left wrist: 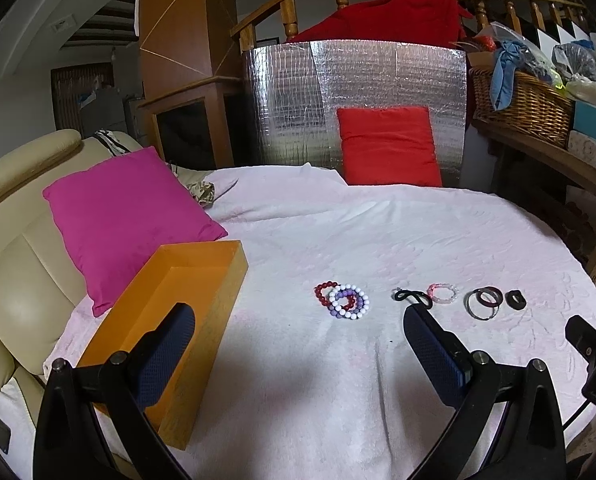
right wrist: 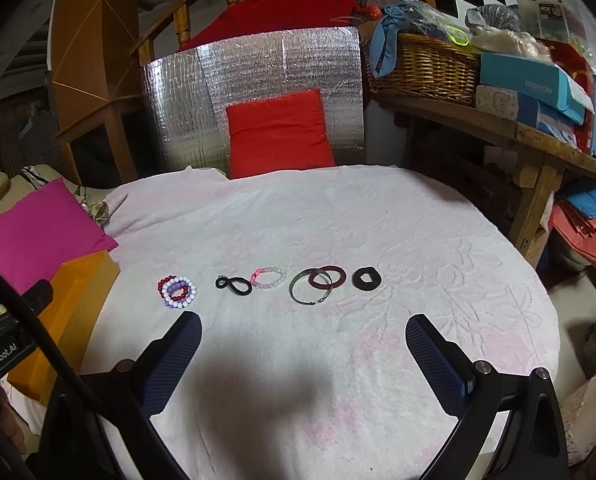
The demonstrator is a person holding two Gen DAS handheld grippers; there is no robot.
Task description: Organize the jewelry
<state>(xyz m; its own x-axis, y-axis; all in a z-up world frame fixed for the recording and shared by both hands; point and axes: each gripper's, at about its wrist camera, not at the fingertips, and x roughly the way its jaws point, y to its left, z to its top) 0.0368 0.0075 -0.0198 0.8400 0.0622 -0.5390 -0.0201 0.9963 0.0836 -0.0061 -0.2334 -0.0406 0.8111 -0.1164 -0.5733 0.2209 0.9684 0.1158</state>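
Both grippers, left gripper (left wrist: 298,344) and right gripper (right wrist: 304,344), hold their fingers wide apart, empty. Stacked red, white and purple bead bracelets (left wrist: 342,301) lie ahead between the left fingers; open orange rectangular box (left wrist: 169,320) sits behind the left-hand finger.

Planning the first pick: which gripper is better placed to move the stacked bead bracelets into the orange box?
Left, probably. The left gripper is open over the cloth, with the orange box beside its left finger and the bead bracelets just ahead. The right gripper sits farther from the box.
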